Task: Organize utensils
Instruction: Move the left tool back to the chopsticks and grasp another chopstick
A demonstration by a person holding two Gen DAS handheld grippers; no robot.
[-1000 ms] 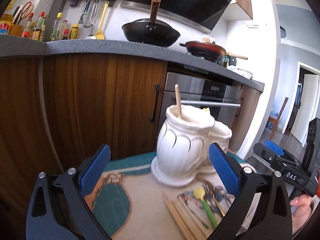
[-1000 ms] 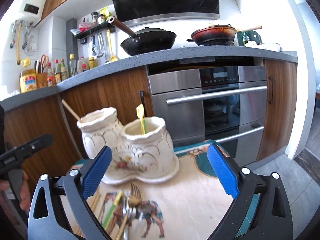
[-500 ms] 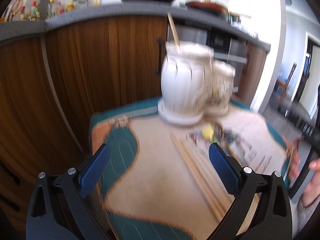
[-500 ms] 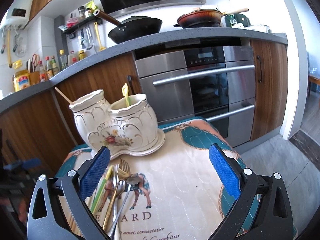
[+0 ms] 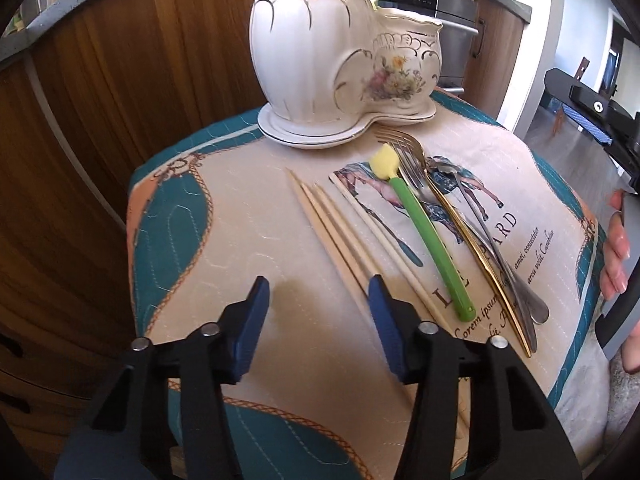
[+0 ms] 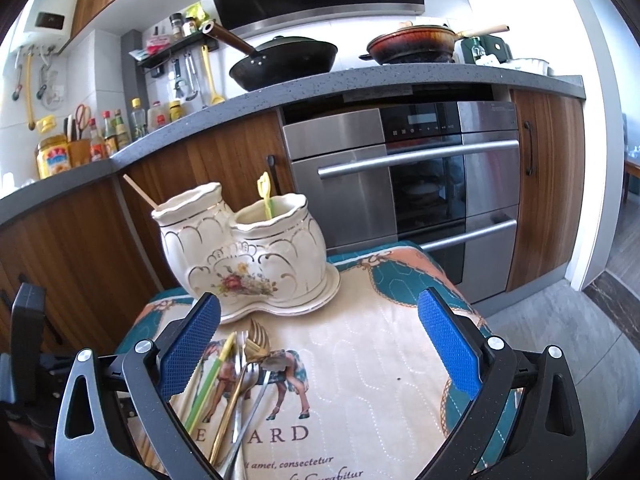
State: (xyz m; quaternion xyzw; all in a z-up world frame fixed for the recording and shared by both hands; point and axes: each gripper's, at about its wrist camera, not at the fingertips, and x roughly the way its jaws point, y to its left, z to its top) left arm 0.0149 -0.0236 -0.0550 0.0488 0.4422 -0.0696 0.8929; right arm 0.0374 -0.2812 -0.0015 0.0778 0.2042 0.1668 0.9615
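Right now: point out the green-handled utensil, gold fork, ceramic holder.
green-handled utensil (image 5: 430,240): left wrist view, mid-handle.
gold fork (image 5: 404,148): left wrist view, tines.
ceramic holder (image 6: 240,256): right wrist view, front wall near the floral decal.

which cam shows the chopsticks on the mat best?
Left wrist: the chopsticks lie in full view, running toward the left claw. Right wrist shows only slivers beside the right claw's left finger.

Readable text sits only on the printed cloth (image 6: 360,368) under the utensils. Right wrist view: large serif letters "E", a gap hidden by cutlery, then "ARD"; below, italic "amet, consectetur". Left wrist view, same cloth (image 5: 248,240): "Lorem ipsum", "amet, consectetur". Oven panel (image 6: 420,122) symbols too small to read.
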